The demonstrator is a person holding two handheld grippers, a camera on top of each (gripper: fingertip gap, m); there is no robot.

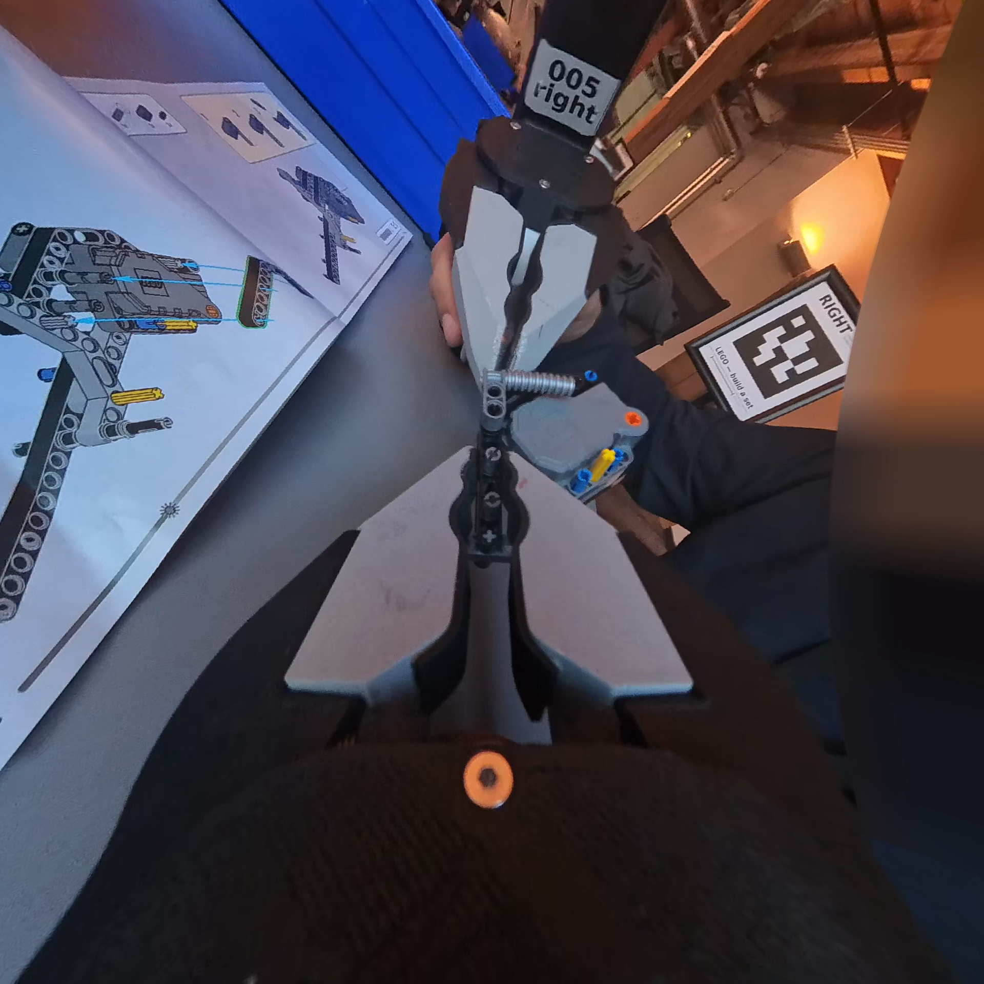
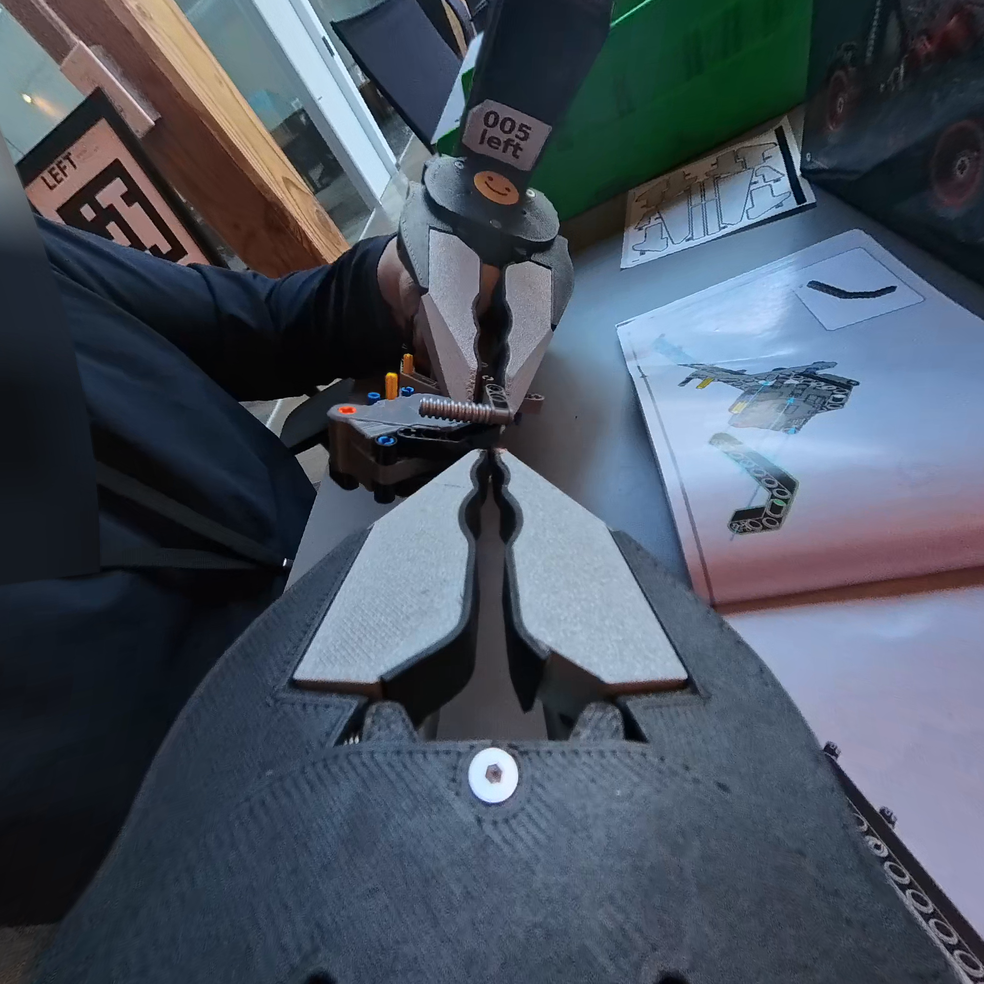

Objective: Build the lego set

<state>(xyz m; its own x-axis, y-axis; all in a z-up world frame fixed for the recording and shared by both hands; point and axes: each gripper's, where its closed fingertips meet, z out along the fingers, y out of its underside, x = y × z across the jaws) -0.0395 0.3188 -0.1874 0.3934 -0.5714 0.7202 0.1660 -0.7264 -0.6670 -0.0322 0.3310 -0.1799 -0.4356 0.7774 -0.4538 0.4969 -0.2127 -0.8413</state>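
A partly built lego assembly [image 1: 572,431] is held above the grey table: a grey motor-like block with an orange hub, yellow and blue pins, and a grey coiled part [image 1: 538,383] on an axle. My left gripper [image 1: 489,468] is shut on the assembly's black beam [image 1: 490,500]. My right gripper [image 1: 499,365] comes in from above, jaws shut, tips touching the grey connector [image 1: 493,396] at the beam's end. In the right wrist view the right gripper [image 2: 490,457] is shut just below the assembly [image 2: 372,442], and the left gripper [image 2: 489,387] grips it from the far side.
An open instruction booklet [image 1: 160,346] lies on the table, also in the right wrist view [image 2: 798,426]. A blue bin [image 1: 372,80], a green box [image 2: 665,106], the set's dark box [image 2: 905,106] and a sticker sheet [image 2: 719,202] stand behind. A loose black beam [image 2: 916,894] lies nearby. A person's dark sleeve [image 2: 213,319] is close. My two grippers' fingertips are within a few centimetres of each other.
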